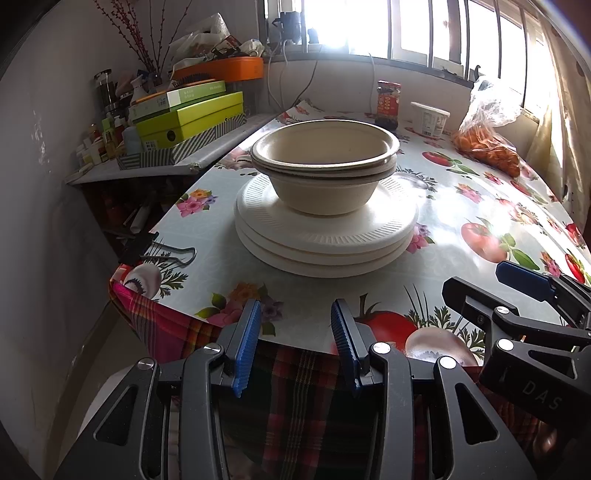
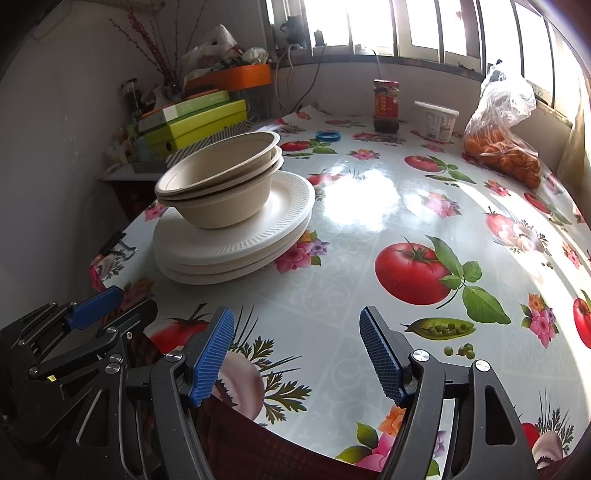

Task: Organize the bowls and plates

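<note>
Neatly, bowls (image 1: 324, 166) sit atop plates (image 1: 325, 236) (both claws empty)

Nested bowls (image 2: 221, 181) atop stacked plates (image 2: 236, 236) (table's (image 2: 369, 206) left side), grippers apart.

1. I see barred windows (image 2: 424, 26) along the far wall, blown out with daylight
2. Glare pools on the table's (image 2: 354, 206) glossy fruit-and-flower cloth
3. A plain pale wall (image 1: 48, 122) stands left
4. Beside it, a side shelf (image 1: 166, 162) carries stacked green boxes (image 1: 188, 118)
</note>
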Demonstrator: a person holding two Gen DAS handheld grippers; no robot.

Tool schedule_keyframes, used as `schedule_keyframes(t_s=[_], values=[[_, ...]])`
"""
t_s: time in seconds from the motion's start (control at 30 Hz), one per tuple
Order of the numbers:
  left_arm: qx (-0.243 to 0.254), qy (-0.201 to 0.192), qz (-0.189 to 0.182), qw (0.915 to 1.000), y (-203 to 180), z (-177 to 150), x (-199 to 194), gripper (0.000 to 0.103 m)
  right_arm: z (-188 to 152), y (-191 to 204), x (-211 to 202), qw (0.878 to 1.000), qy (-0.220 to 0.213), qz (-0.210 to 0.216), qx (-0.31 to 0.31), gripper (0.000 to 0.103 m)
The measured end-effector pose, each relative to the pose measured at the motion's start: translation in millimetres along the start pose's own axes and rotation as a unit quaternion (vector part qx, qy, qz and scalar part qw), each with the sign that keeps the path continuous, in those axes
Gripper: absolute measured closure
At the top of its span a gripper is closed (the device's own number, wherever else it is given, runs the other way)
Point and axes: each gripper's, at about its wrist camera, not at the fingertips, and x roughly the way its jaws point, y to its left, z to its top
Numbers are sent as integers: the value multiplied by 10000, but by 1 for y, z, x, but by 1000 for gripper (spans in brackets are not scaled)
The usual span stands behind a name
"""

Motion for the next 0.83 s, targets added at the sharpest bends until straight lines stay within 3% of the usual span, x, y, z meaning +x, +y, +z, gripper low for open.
schedule_keyframes(t_s=[0.83], values=[[-52, 61, -56, 10000, 4, 1, 5, 62, 0, 1, 0, 10000, 3, -2, -5, 32]])
